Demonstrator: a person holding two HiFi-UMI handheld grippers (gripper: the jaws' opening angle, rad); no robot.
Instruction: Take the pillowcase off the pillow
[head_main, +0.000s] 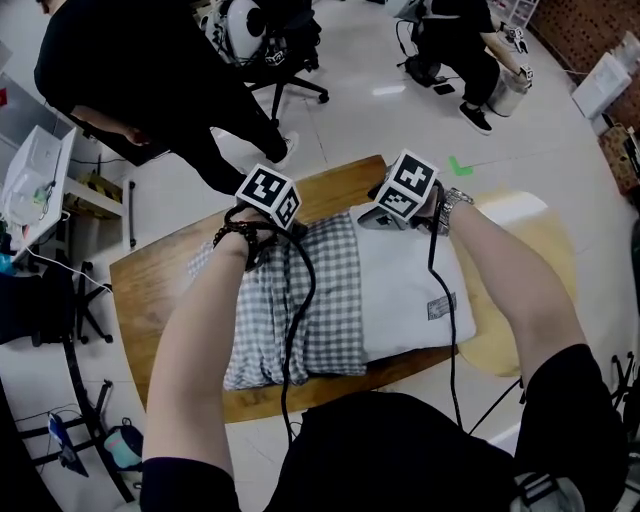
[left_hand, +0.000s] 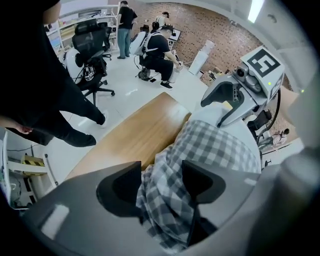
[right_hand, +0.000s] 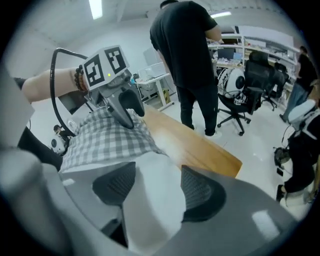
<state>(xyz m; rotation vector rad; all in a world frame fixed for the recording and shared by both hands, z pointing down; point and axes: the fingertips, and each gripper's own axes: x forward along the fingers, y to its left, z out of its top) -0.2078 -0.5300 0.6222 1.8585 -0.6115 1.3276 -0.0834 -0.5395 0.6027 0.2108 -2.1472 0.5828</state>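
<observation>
Where the pillow (head_main: 405, 290) lies across the wooden table (head_main: 150, 290), its left half is inside the grey-and-white checked pillowcase (head_main: 335, 300). Its right half is bare white, with a small label (head_main: 441, 306) near the right end. The case is rumpled, and its open edge runs from far to near across the middle of the pillow.

Both grippers are at the pillow's far edge, pointing steeply down. The left gripper (left_hand: 161, 172) is over the far left part, on the case. Its jaws stand wide apart with a bunched fold of checked cloth filling the gap between them. The cloth touches the pads, but no squeeze shows.

The right gripper (right_hand: 158, 175) is just to the right of it, on the bare part. Its jaws are likewise spread wide, with the far edge of the white pillow bulging up between them, not pinched. The two grippers are close beside each other and do not touch.

A bead bracelet (head_main: 238, 236) is on the left wrist and a watch (head_main: 456, 203) on the right. Beyond the table's far left a person in black (head_main: 130, 70) stands by an office chair (head_main: 290, 90).
</observation>
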